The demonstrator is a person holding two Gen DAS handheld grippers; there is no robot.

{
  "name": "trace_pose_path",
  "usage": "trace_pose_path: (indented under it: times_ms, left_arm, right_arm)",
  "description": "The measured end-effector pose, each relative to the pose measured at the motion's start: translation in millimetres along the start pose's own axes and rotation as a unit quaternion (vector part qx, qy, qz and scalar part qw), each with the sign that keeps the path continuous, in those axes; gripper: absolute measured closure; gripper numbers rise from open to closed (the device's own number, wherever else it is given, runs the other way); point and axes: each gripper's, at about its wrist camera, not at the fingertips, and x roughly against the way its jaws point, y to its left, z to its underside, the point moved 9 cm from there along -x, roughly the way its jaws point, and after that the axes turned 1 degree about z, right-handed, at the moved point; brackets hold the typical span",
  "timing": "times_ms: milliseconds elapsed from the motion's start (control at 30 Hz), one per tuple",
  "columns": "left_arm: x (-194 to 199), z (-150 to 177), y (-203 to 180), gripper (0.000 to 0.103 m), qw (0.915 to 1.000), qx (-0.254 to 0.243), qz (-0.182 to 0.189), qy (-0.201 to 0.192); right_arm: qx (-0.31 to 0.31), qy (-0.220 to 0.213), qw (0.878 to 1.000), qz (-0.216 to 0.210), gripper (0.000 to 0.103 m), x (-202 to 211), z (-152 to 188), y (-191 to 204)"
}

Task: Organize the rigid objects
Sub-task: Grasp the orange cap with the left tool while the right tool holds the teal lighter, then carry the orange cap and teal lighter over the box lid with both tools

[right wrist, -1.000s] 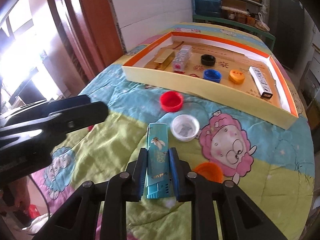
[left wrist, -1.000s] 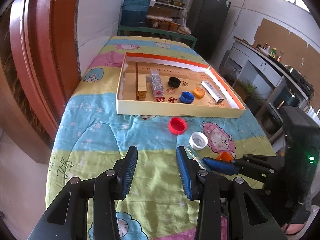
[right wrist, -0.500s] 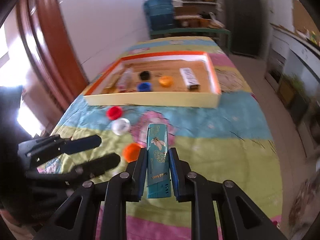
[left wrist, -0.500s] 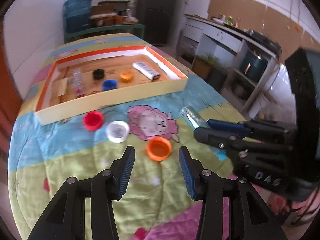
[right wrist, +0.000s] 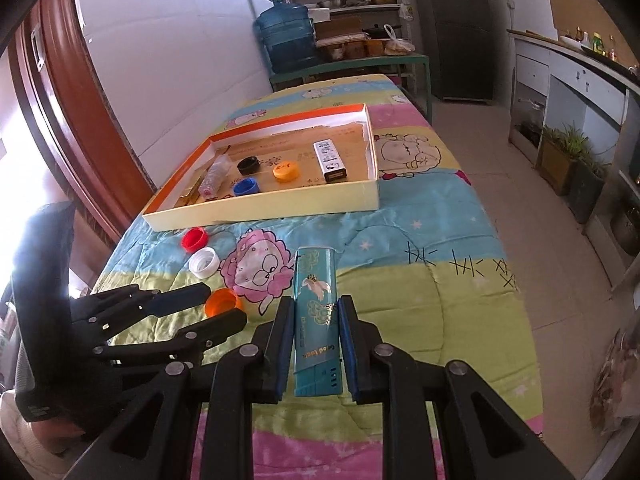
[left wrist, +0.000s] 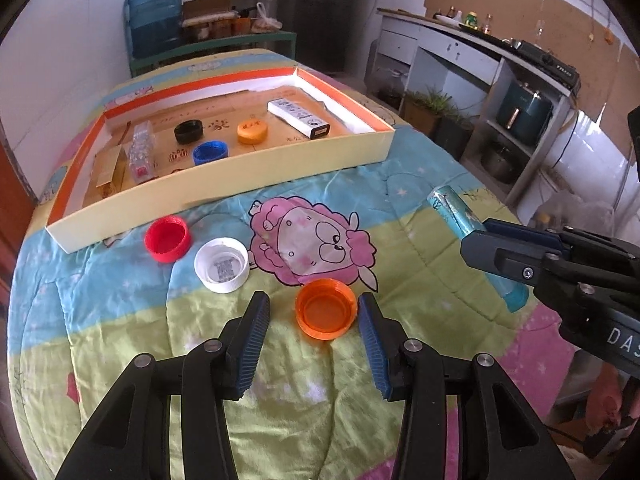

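Note:
An orange bottle cap [left wrist: 326, 314] lies open side up on the quilt, between the fingers of my left gripper [left wrist: 313, 306], which is open and not pressing on it. A red cap [left wrist: 167, 238] and a white cap [left wrist: 222, 265] lie just beyond, near the cardboard tray [left wrist: 240, 184]. My right gripper [right wrist: 316, 312] is shut on a slim teal box [right wrist: 316, 300], held above the quilt to the right of the caps. In the right wrist view the left gripper [right wrist: 220, 304] straddles the orange cap [right wrist: 224, 300].
The tray [right wrist: 280, 208] holds a black cap [left wrist: 188, 131], a blue cap [left wrist: 211, 152], an orange cap [left wrist: 252, 131], a white box [left wrist: 298, 117], a clear dice case [left wrist: 141, 152] and gold blocks. A wall and door run along the left; the floor drops off at the right.
My left gripper has swung right and come down around the orange cap, its jaws a little wider. My right gripper has carried the teal box away to the right, up off the quilt.

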Motion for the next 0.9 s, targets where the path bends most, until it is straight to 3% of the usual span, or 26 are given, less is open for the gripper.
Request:
trace_pose_path:
  times_ms: [100, 433, 900]
  left_arm:
    - [0.2, 0.2, -0.4, 0.072, 0.9999, -0.009, -0.012, -0.004]
    - [11.0, -1.3, 3.6, 0.073, 0.9999, 0.003, -0.005, -0.011]
    - [47.4, -23.2, 24.3, 0.073, 0.9981, 0.033, -0.008, -0.051]
  right_arm:
    - [-0.003, 0.002, 1.0, -0.003, 0.081, -2.6, 1.2, -0.5]
    - [-0.008, 0.006, 1.0, -0.016, 0.081, -8.8, 2.8, -1.9]
    - [0.025, -0.007, 0.999, -0.034, 0.081, -12.6, -20.5, 23.9]
